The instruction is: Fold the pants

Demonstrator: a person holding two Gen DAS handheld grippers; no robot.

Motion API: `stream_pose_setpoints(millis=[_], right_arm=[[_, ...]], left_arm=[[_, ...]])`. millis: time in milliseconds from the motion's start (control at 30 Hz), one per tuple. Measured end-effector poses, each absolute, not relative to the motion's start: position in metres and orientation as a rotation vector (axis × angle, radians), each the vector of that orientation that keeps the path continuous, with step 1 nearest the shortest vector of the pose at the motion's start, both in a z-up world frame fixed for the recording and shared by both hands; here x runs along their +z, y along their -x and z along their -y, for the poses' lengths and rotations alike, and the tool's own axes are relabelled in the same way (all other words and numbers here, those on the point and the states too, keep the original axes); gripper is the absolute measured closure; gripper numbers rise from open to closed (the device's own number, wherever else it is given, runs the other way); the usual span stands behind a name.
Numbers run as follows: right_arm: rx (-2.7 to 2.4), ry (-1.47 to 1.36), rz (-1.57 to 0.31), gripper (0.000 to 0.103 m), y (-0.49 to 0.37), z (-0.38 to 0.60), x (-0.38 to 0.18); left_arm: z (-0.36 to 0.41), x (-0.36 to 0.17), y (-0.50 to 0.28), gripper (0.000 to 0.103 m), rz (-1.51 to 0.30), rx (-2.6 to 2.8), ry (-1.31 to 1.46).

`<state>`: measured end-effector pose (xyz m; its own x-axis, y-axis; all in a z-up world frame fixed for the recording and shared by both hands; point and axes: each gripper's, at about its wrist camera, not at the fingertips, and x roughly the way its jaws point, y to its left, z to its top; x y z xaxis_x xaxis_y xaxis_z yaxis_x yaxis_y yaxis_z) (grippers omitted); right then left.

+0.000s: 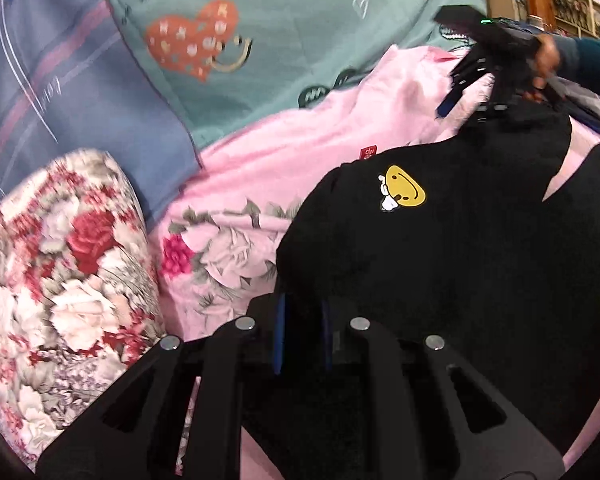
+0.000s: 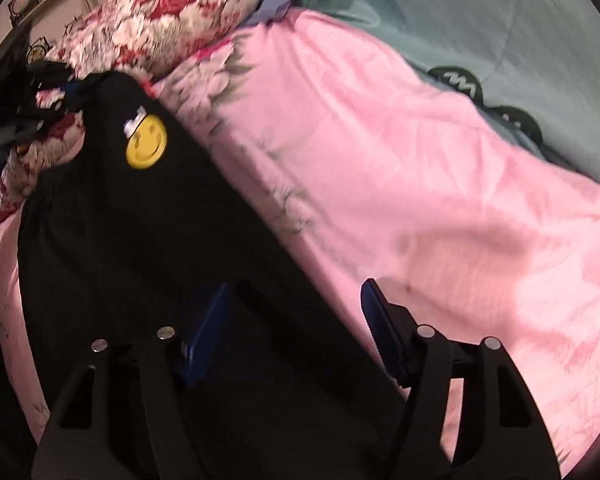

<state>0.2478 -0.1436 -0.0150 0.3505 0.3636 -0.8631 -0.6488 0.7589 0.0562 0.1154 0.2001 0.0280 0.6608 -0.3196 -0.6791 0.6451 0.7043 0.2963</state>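
Observation:
Black pants [image 1: 440, 264] with a yellow smiley patch [image 1: 405, 191] lie across a pink sheet [image 1: 284, 148]. My left gripper [image 1: 302, 312] is nearly closed and pinches the near edge of the pants. In the right wrist view the pants [image 2: 148, 248] stretch from the bottom to the upper left, with the smiley patch [image 2: 146, 143] showing. My right gripper [image 2: 296, 316] is open, one finger over the black cloth and the other over the pink sheet [image 2: 420, 168]. It also shows in the left wrist view [image 1: 472, 92] at the far end of the pants.
A floral pillow [image 1: 56, 264] lies to the left, also in the right wrist view [image 2: 172, 8]. A teal blanket with hearts [image 1: 284, 36] and a blue sheet [image 1: 72, 92] lie behind. Shelves [image 1: 580, 12] stand at far right.

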Motion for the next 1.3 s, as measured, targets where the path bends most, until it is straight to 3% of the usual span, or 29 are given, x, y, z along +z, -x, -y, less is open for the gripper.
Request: stream_pose_setpoints(millis=[33,200,300,333,567,667,900,933,967,1033,1300], right_arm=[[0.679,0.322,-1.02,0.049,-0.253,0.14,-0.019],[0.744,0.416,-1.066,0.051,-0.259,0.115,-0.047],[0.791,0.434,-1.103,0.081,-0.259,0.107,-0.058],[0.83,0.404,-1.136,0.101,-0.259,0.108,-0.059],[0.699,0.429,-0.944,0.101,-0.256,0.127,-0.019],[0.627,0.46,-0.869,0.101,-0.254,0.127,0.0],[0.538,0.541,-0.872,0.101,-0.237,0.115,-0.006],[0.528,0.548,-0.881,0.101,-0.235,0.115,-0.008],[0.519,0.554,-0.884,0.101,-0.236,0.113,-0.006],[0.509,0.559,-0.888,0.101,-0.233,0.115,-0.01],[0.511,0.512,-0.903,0.101,-0.239,0.12,-0.02]], left_arm=[[-0.199,0.029,-0.111,0.089,-0.624,-0.578,-0.563],[-0.197,0.036,-0.099,0.088,-0.582,-0.587,-0.566],[-0.196,0.037,-0.099,0.087,-0.58,-0.577,-0.565],[-0.196,0.037,-0.1,0.087,-0.587,-0.567,-0.563],[-0.195,0.027,-0.132,0.081,-0.654,-0.398,-0.561],[-0.2,0.03,-0.148,0.088,-0.652,-0.302,-0.542],[-0.218,0.029,-0.159,0.089,-0.743,-0.293,-0.478],[-0.223,0.03,-0.161,0.081,-0.793,-0.354,-0.415],[-0.228,0.031,-0.164,0.058,-0.851,-0.412,-0.335],[-0.244,0.031,-0.176,0.031,-0.931,-0.443,-0.175],[-0.265,-0.001,-0.197,0.034,-1.085,-0.436,0.086]])
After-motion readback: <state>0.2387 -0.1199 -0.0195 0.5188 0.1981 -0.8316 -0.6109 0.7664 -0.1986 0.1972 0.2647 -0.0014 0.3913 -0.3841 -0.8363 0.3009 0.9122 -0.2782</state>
